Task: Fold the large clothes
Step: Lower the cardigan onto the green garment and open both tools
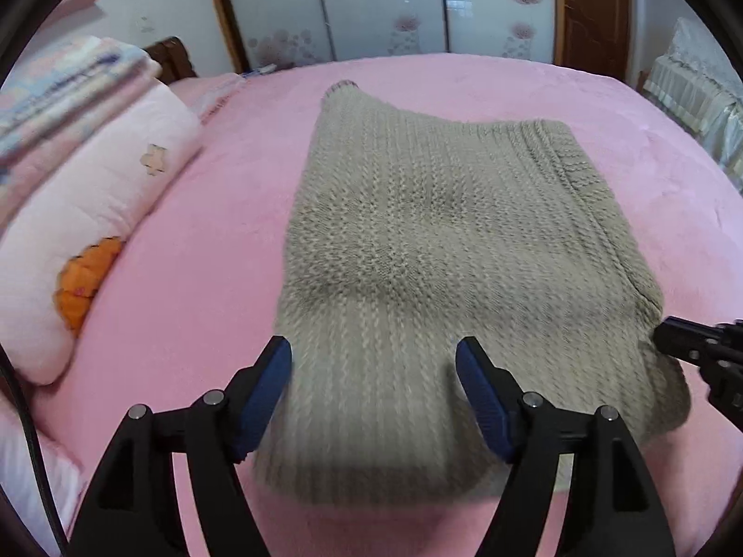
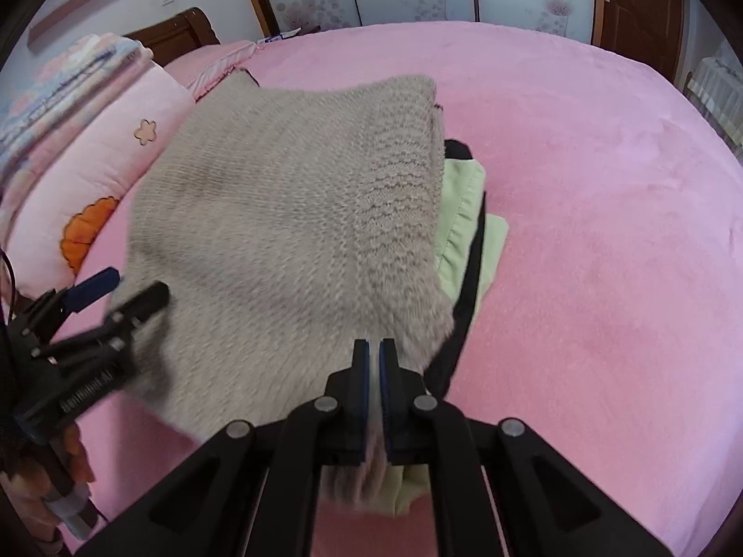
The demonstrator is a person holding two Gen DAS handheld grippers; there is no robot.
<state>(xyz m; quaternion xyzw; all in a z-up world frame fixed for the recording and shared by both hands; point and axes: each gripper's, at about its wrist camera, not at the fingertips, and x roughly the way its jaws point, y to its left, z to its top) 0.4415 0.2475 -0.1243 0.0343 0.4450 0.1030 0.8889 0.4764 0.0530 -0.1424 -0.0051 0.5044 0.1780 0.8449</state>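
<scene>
Sweater: a chunky beige knit sweater [image 1: 418, 241] lies folded into a broad panel on the pink bed cover [image 1: 195, 278], with its near edge lifted off the cover at the right corner. One ribbed cuff or hem end pokes out at the far left corner.
Under the sweater: in the right wrist view the knit lies over a stack of other clothes, a pale green garment [image 2: 457, 213] and a black garment [image 2: 469, 288], whose edges show along the sweater's right side.
Right gripper: the right gripper [image 2: 374, 348] has its blue pads pressed together, and a strip of the beige knit is pinched between them at the near right corner.
Left gripper: the left gripper [image 1: 374, 352] stands with fingers spread wide either side of the near left edge. The knit passes between the pads, and the pads do not press on it. Motion blur smears the cloth here.
Left of the bed: a pink pillow [image 1: 93, 232] with an orange flower patch lies along the edge, with folded quilts [image 1: 60, 93] stacked on it.
Far side: sliding doors [image 1: 371, 4] with a pink flower pattern run behind the bed, and a brown wooden door [image 2: 643, 14] stands to their right.
</scene>
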